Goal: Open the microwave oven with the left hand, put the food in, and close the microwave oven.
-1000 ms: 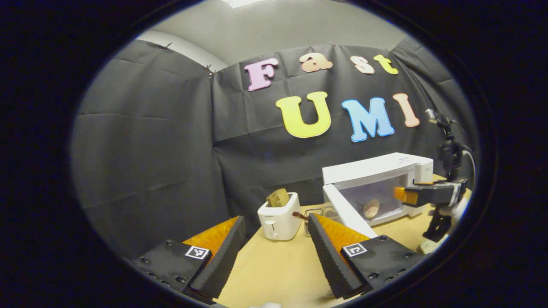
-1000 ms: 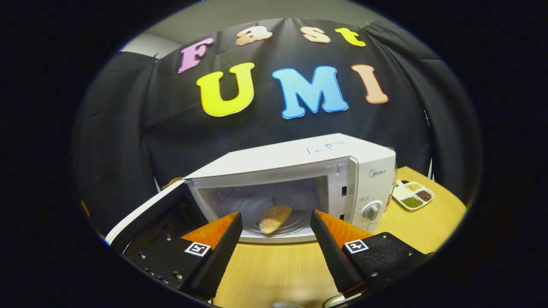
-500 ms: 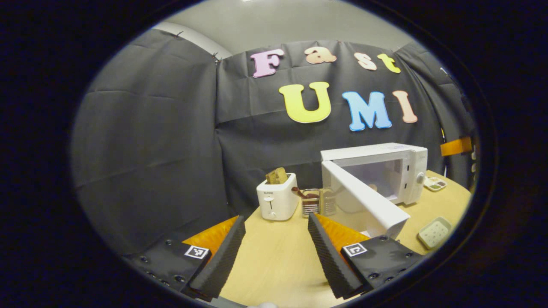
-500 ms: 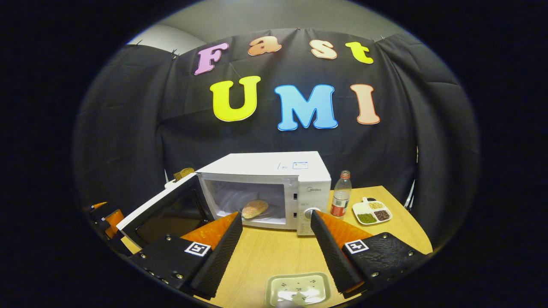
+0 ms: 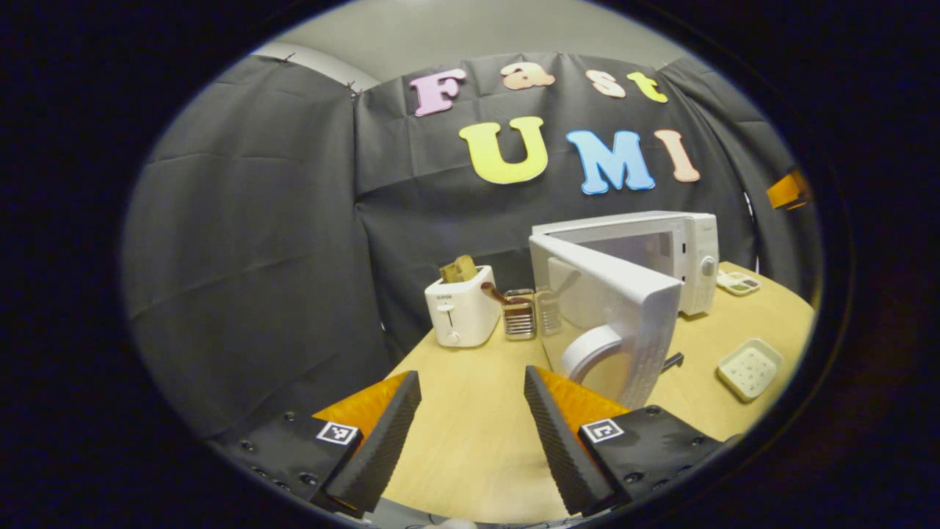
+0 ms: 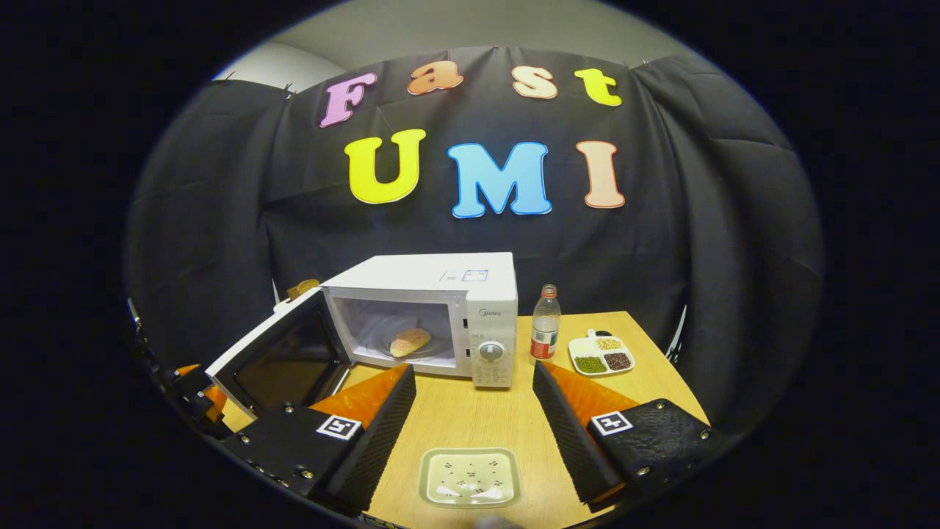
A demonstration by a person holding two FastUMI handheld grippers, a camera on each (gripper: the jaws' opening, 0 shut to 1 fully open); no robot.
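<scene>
Jaws spread, both empty: left gripper (image 5: 466,430) beside door (image 5: 609,312), placed to push it shut; right gripper (image 6: 474,433) backed off over desk (image 6: 477,415) | food (image 6: 410,342) inside microwave (image 6: 440,308), far-left desk corner | door ajar

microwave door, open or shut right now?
Open. The door swings out left of the microwave, and the bread shows in the cavity.

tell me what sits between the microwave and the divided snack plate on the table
A plastic bottle with a red label stands between the microwave and the divided plate, seen in the right gripper view.
</scene>
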